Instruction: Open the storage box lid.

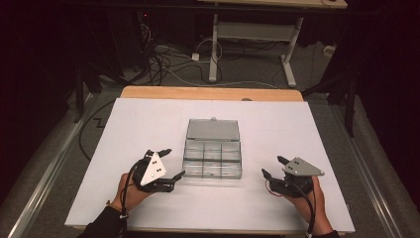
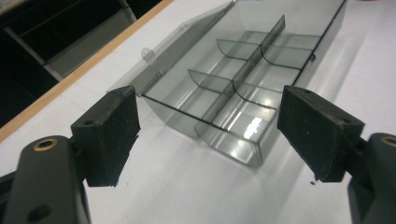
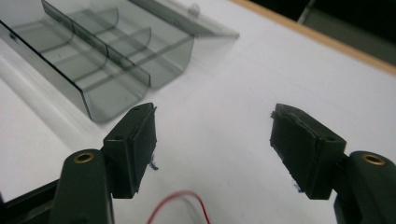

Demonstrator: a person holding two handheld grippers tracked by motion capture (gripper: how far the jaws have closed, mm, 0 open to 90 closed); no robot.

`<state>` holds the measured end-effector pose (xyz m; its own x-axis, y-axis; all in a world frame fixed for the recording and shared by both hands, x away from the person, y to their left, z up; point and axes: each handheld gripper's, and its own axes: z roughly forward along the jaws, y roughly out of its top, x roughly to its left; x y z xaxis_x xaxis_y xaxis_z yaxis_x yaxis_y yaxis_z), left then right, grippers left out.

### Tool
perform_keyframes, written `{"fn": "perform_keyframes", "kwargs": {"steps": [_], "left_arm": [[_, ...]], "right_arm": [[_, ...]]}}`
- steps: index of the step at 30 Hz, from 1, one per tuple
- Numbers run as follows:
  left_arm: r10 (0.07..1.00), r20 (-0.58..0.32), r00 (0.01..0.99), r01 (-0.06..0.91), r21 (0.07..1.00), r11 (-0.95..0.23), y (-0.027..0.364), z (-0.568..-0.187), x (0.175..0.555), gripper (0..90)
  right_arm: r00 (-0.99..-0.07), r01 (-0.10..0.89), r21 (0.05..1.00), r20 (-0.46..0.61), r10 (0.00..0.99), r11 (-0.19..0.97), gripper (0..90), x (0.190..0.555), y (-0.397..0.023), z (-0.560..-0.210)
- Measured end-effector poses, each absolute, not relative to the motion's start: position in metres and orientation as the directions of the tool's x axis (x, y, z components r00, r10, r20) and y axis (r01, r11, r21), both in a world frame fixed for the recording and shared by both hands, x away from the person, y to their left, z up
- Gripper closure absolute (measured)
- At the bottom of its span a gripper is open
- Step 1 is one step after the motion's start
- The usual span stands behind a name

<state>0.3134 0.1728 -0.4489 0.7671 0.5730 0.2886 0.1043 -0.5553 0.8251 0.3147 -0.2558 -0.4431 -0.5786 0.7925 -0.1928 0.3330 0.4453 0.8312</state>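
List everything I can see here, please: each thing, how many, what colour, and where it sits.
Compartment box: one, clear smoky grey, middle of the table, open, six empty compartments.
Lid: one, clear grey, laid back flat behind the box.
Table: one, white top with a wooden far edge.
Second table: one, pale frame, beyond on the floor.
Cables: several, light and dark, on the floor beyond the table.
Left tongs: one, black with a grey plate, left of the box, open, empty.
Right tongs: one, black with a grey plate, right of the box, open, empty.
Hands: two, near edge.
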Motion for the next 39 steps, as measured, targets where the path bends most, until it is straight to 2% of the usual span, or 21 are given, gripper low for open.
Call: {"fn": "perform_keyframes", "kwargs": {"steps": [5,9,11,17,21,25,28,30,37,39], "left_arm": [[0.587,0.286,0.757,0.137,0.81,-0.571,0.186,-0.456,0.303,20.2],[0.598,0.244,0.764,0.185,0.805,-0.564,0.198,-0.463,0.295,20.3],[0.595,0.251,0.764,0.195,0.789,-0.583,0.203,-0.467,0.29,20.3],[0.608,0.197,0.769,0.252,0.781,-0.571,0.215,-0.474,0.278,20.5],[0.614,0.194,0.765,0.259,0.781,-0.569,0.221,-0.475,0.274,20.7],[0.619,0.197,0.761,0.257,0.784,-0.565,0.223,-0.474,0.272,20.7],[0.626,0.195,0.755,0.262,0.786,-0.56,0.225,-0.474,0.271,20.7],[0.631,0.192,0.752,0.267,0.786,-0.557,0.226,-0.474,0.271,20.7],[0.614,0.21,0.761,0.241,0.787,-0.567,0.225,-0.476,0.276,20.7],[0.618,0.191,0.762,0.252,0.792,-0.556,0.226,-0.476,0.275,20.7]], "right_arm": [[-0.55,0.413,0.797,-0.168,0.818,0.441,37.6,0.313,-0.27,-0.456],[-0.531,0.463,0.768,-0.159,0.832,0.442,43.9,0.314,-0.278,-0.465],[-0.536,0.479,0.756,-0.15,0.831,0.446,48.8,0.317,-0.279,-0.467],[-0.562,0.53,0.711,-0.114,0.819,0.462,58.0,0.321,-0.279,-0.472],[-0.558,0.557,0.71,-0.065,0.827,0.431,69.4,0.319,-0.283,-0.472],[-0.557,0.557,0.71,-0.064,0.828,0.43,79.0,0.315,-0.285,-0.472],[-0.565,0.539,0.705,-0.103,0.819,0.461,89.2,0.316,-0.281,-0.472],[-0.567,0.527,0.702,-0.13,0.814,0.479,90.0,0.317,-0.278,-0.472],[-0.571,0.515,0.72,-0.118,0.813,0.466,90.0,0.317,-0.281,-0.471],[-0.568,0.505,0.729,-0.122,0.814,0.461,90.0,0.317,-0.282,-0.471]]}}
